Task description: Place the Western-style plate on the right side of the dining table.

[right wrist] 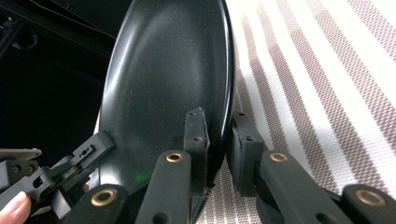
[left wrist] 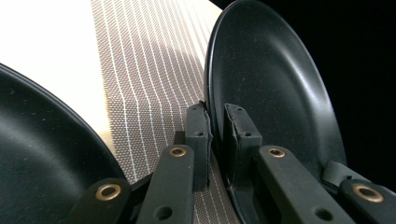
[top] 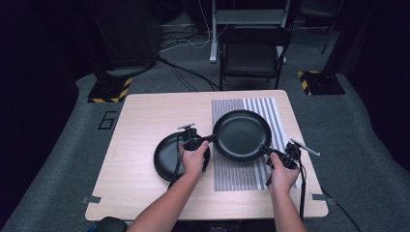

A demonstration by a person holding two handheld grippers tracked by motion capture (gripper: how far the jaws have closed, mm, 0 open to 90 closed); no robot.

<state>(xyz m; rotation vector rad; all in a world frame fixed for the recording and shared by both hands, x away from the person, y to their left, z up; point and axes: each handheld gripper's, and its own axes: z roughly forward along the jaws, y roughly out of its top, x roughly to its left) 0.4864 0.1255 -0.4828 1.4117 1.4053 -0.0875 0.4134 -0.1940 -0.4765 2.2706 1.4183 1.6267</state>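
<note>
Two round black plates with a smooth, faintly speckled matte finish sit in this scene, along with one striped grey-and-white woven placemat [top: 244, 169] and one pale wooden table [top: 145, 116]; two handheld grippers work on them. The larger round black plate [top: 241, 135] is held over the placemat, between the two grippers; the left gripper [top: 211, 137] is clamped on its left rim, and the right gripper [top: 265, 149] is clamped on its near right rim, one jaw inside the rim and one outside in each gripper view. The plate is shallow with a raised, glossy edge; in the left gripper view [left wrist: 215, 135] and the right gripper view [right wrist: 217, 140] its rim runs straight between the pads. The smaller round black plate [top: 167, 154] lies flat on the bare wood just left of the placemat, partly under the left hand [top: 193, 162].
</note>
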